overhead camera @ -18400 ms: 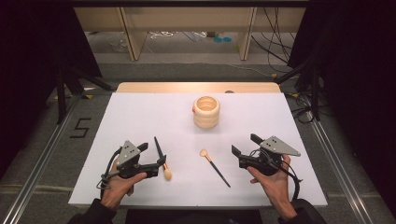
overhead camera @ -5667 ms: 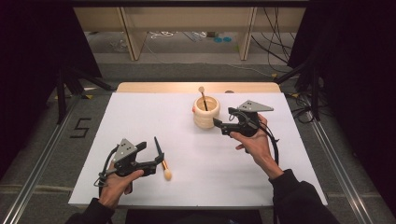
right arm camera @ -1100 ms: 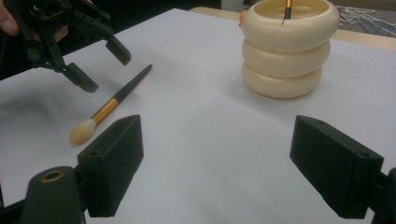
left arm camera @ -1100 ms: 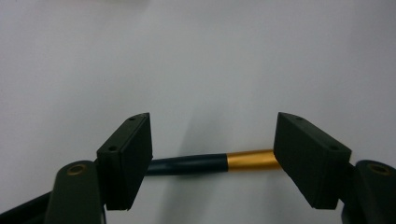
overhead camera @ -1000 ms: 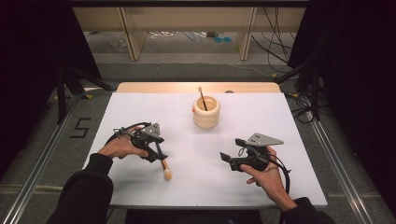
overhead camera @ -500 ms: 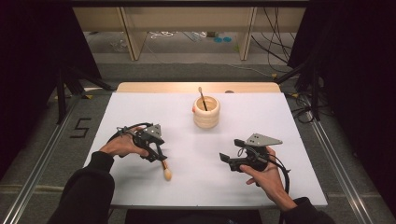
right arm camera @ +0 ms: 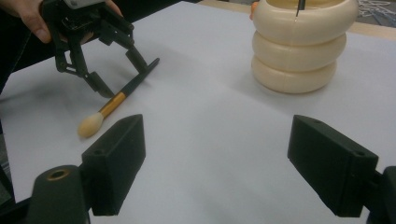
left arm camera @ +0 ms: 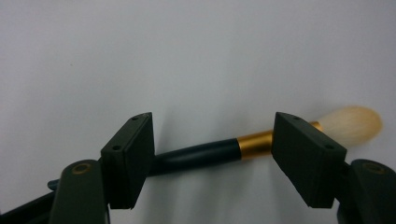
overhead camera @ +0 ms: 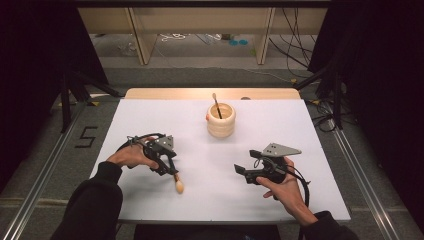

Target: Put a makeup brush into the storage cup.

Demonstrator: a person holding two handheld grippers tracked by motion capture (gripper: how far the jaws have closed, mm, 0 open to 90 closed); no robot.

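Left gripper (overhead camera: 167, 159) fingers apart, astride brush (left arm camera: 224, 150) on bench (overhead camera: 200, 200); close squarely on dark handle, then lift level. Right gripper (overhead camera: 250, 172) fingers apart, idle.

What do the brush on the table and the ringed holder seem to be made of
The brush looks like a dark glossy handle, painted wood or plastic, with a gold metallic collar by its shine and a pale, soft, fluffy tuft of hair or fibre. The holder looks like smooth cream ceramic or moulded plastic; its stacked rounded rings carry a soft sheen, so I can't tell which.
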